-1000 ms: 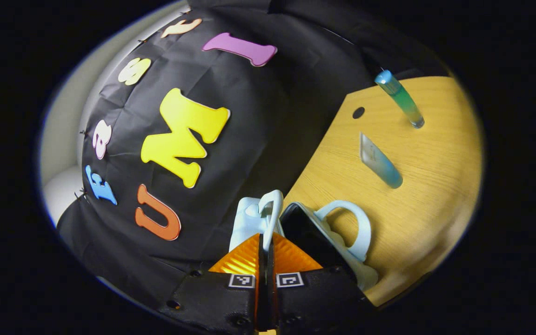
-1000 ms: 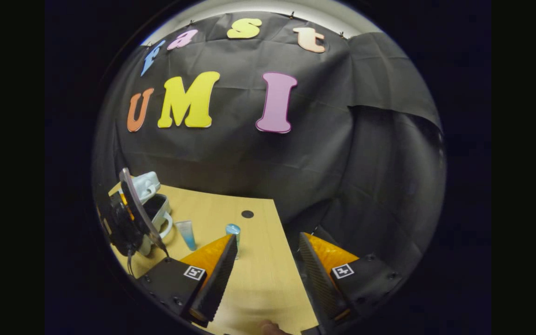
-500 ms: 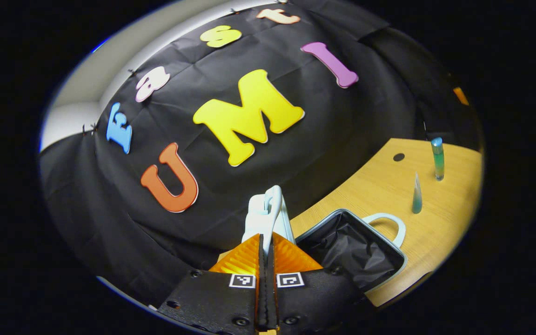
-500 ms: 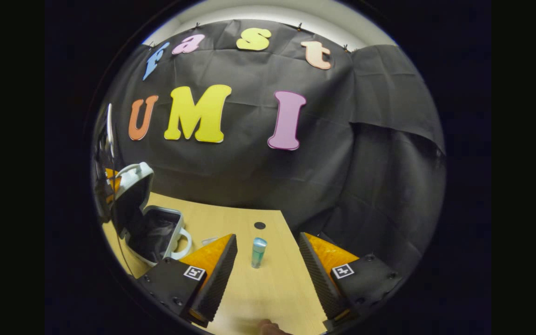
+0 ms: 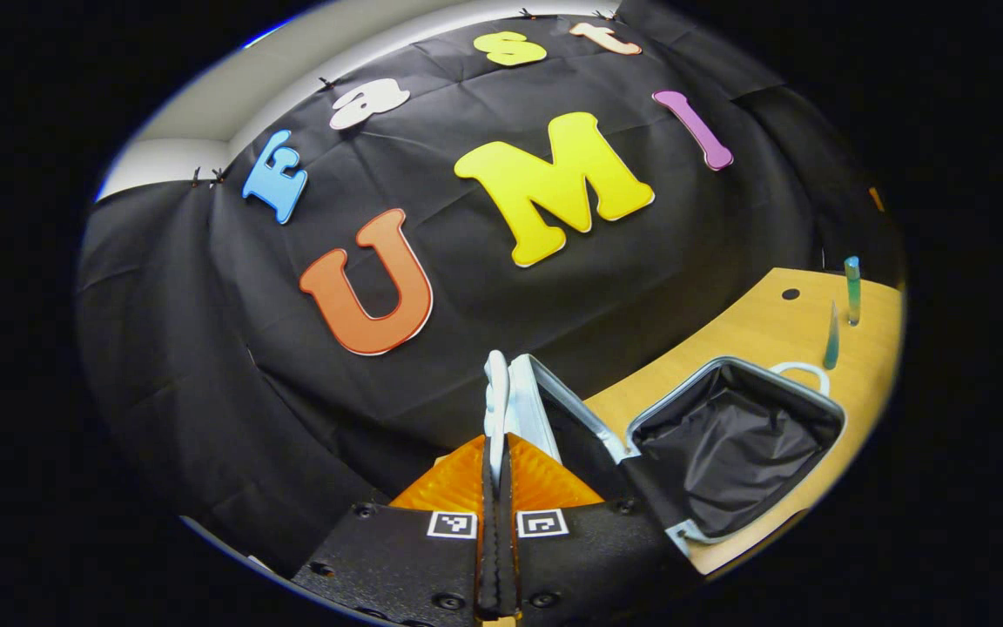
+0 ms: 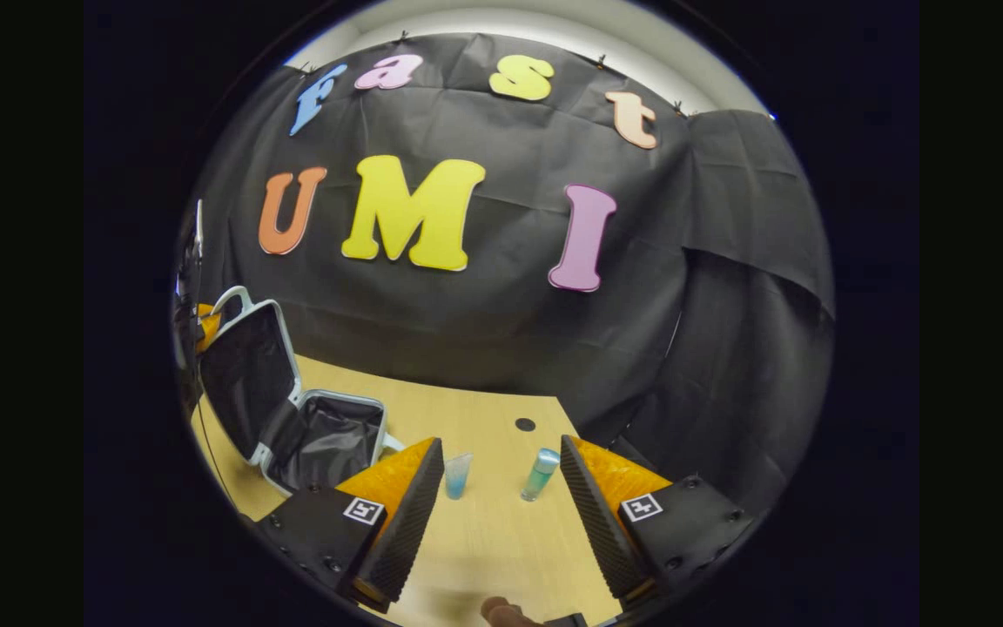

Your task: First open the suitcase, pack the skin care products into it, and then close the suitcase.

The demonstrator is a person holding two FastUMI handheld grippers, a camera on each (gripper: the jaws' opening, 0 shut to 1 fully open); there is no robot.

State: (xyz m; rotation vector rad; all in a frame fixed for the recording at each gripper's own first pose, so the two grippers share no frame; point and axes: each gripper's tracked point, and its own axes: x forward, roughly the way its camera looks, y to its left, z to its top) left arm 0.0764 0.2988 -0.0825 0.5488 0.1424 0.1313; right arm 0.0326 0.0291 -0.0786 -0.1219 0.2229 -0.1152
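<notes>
The small pale-blue suitcase (image 5: 732,444) lies open on the wooden table (image 5: 754,318), its black lining showing. My left gripper (image 5: 494,457) is shut on the white handle (image 5: 494,392) of the raised lid (image 5: 545,409). In the right gripper view the lid (image 6: 245,374) stands upright over the base (image 6: 336,440) at the left. A clear tube with a blue end (image 6: 457,475) and a teal bottle (image 6: 541,473) stand beyond my right gripper (image 6: 501,501), which is open and holds nothing. The same tube (image 5: 831,335) and bottle (image 5: 852,287) show past the suitcase in the left gripper view.
A round dark hole (image 6: 525,424) sits in the tabletop behind the bottle. The black cloth wall closes off the table's far edge. Bare wood (image 6: 493,549) lies in front of the two products.
The lid has swung from partly raised to upright, carried by my shut left gripper. My right gripper has turned, so both products now show between its open fingers.
</notes>
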